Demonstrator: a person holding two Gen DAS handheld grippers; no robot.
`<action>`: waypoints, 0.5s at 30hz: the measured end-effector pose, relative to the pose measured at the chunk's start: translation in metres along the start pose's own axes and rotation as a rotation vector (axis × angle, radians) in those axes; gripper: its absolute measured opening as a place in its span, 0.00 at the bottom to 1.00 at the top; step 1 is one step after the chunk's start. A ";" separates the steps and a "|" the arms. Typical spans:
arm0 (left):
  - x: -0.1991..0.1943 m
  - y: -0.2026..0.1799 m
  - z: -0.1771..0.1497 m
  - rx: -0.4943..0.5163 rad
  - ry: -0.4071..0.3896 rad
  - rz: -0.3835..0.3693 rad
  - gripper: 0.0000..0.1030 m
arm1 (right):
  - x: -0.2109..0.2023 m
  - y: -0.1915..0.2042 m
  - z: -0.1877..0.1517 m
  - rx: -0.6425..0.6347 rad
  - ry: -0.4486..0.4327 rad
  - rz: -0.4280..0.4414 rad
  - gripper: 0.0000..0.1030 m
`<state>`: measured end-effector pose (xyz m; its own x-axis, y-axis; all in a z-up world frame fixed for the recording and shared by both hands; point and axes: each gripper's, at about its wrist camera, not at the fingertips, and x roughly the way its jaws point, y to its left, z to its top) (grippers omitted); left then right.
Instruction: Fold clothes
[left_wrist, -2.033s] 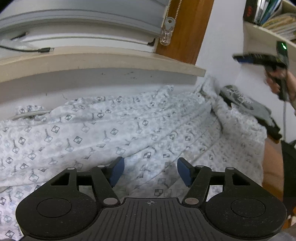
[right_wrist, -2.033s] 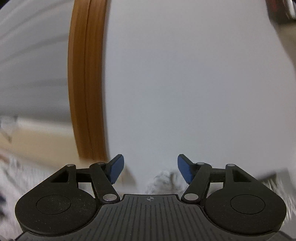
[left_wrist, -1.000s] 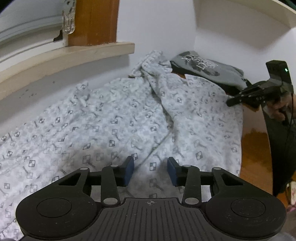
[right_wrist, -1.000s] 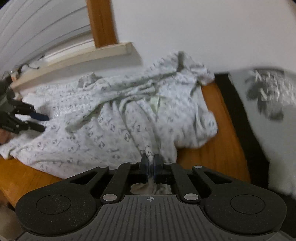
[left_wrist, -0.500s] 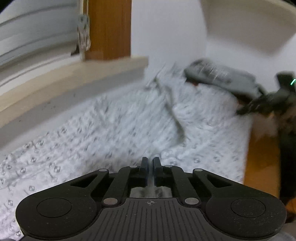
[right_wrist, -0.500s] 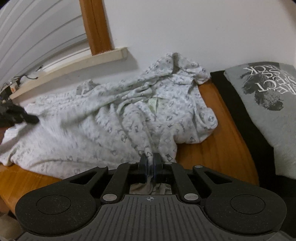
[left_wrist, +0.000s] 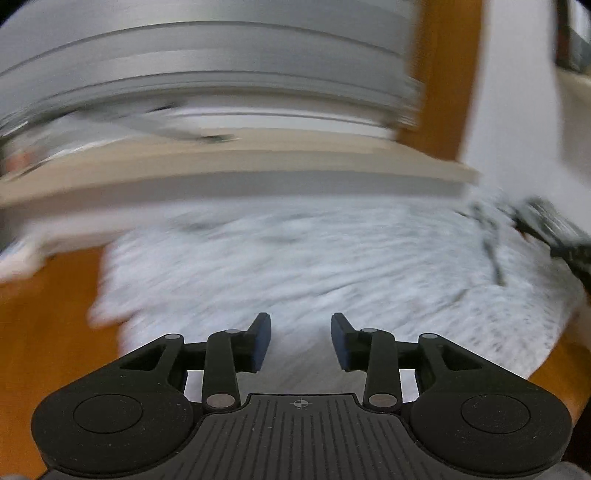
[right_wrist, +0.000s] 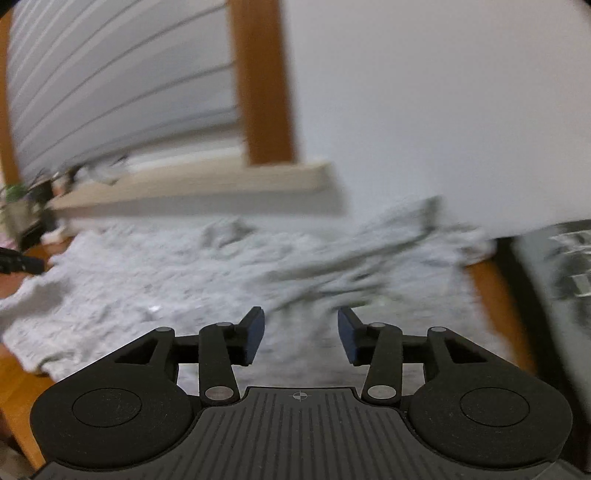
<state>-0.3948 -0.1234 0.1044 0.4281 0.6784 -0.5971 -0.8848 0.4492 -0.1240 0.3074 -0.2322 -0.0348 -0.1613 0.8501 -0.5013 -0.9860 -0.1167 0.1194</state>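
A white patterned garment (left_wrist: 314, 266) lies spread over the wooden table (left_wrist: 44, 332), blurred by motion in both views. My left gripper (left_wrist: 300, 341) hovers just above its near edge, open, with nothing between the blue pads. In the right wrist view the same garment (right_wrist: 184, 273) stretches left, bunched into folds toward the back right. My right gripper (right_wrist: 300, 339) is open above its near part, holding nothing. The other gripper shows as a dark shape at the far right of the left wrist view (left_wrist: 569, 247) and at the far left of the right wrist view (right_wrist: 18, 264).
A beige window sill (left_wrist: 236, 166) and grey blinds (left_wrist: 207, 55) run along the back, with a wooden frame post (right_wrist: 264, 81). A grey printed garment on a black cloth (right_wrist: 561, 280) lies at the right. Bare table wood (right_wrist: 487, 280) shows beside the garment.
Both grippers, shut on the garment half a second ago, have opened and let it go. Both cameras are swinging, the left one toward the left.
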 end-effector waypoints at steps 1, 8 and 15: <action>-0.013 0.012 -0.007 -0.034 -0.005 0.031 0.35 | 0.008 0.006 -0.003 -0.005 0.021 0.018 0.43; -0.063 0.042 -0.048 -0.054 0.035 0.099 0.23 | 0.019 0.036 -0.037 -0.036 0.050 0.011 0.49; -0.069 0.048 -0.066 0.013 0.083 0.081 0.23 | 0.014 0.034 -0.040 -0.005 0.023 -0.034 0.52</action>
<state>-0.4794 -0.1872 0.0875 0.3380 0.6629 -0.6681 -0.9133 0.4024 -0.0628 0.2702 -0.2452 -0.0720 -0.1284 0.8418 -0.5242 -0.9911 -0.0905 0.0975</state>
